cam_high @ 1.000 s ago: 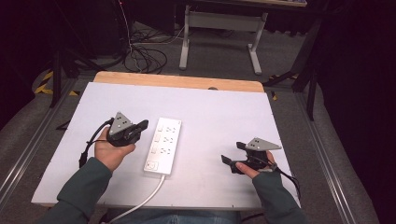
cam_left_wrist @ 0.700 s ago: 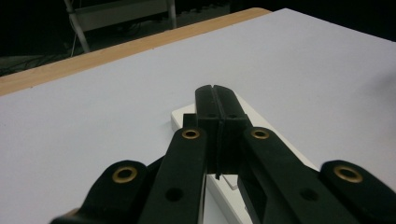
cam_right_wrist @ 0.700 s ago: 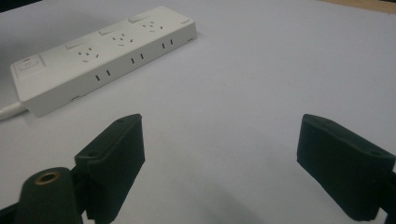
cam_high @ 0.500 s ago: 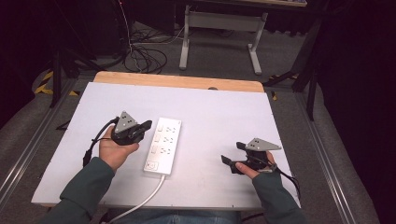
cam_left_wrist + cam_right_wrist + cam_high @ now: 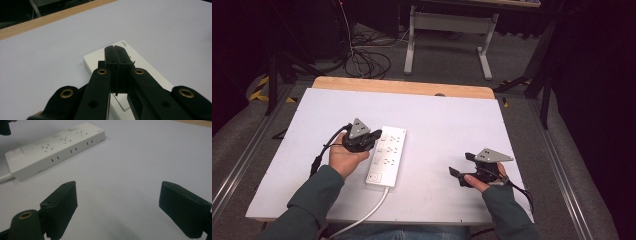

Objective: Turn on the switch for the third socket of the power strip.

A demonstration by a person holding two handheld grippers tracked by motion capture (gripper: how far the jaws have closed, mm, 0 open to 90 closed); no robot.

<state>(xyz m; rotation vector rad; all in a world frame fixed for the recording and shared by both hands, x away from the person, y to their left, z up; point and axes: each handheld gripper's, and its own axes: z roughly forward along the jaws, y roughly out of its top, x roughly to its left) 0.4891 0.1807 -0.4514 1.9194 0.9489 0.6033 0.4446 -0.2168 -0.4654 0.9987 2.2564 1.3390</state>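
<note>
A white power strip (image 5: 387,155) lies lengthwise on the white table (image 5: 442,120), its cord (image 5: 367,212) running off the near edge. My left gripper (image 5: 376,135) is at the strip's left side, jaws shut with nothing between them. In the left gripper view the shut tips (image 5: 115,53) hang over the strip's top face (image 5: 150,72); whether they touch it I cannot tell. My right gripper (image 5: 462,165) rests low at the table's right front, open. In the right gripper view its jaws (image 5: 127,207) stand wide apart over bare table, with the strip (image 5: 57,147) farther off at upper left.
A wooden edge (image 5: 402,86) borders the table's far side. Beyond it are loose cables (image 5: 367,60) on the floor and a metal stand (image 5: 447,30). Metal rails (image 5: 242,165) run along both sides of the table.
My left gripper has moved a little to the right, up to the power strip's edge. The right gripper and the strip have stayed put.
</note>
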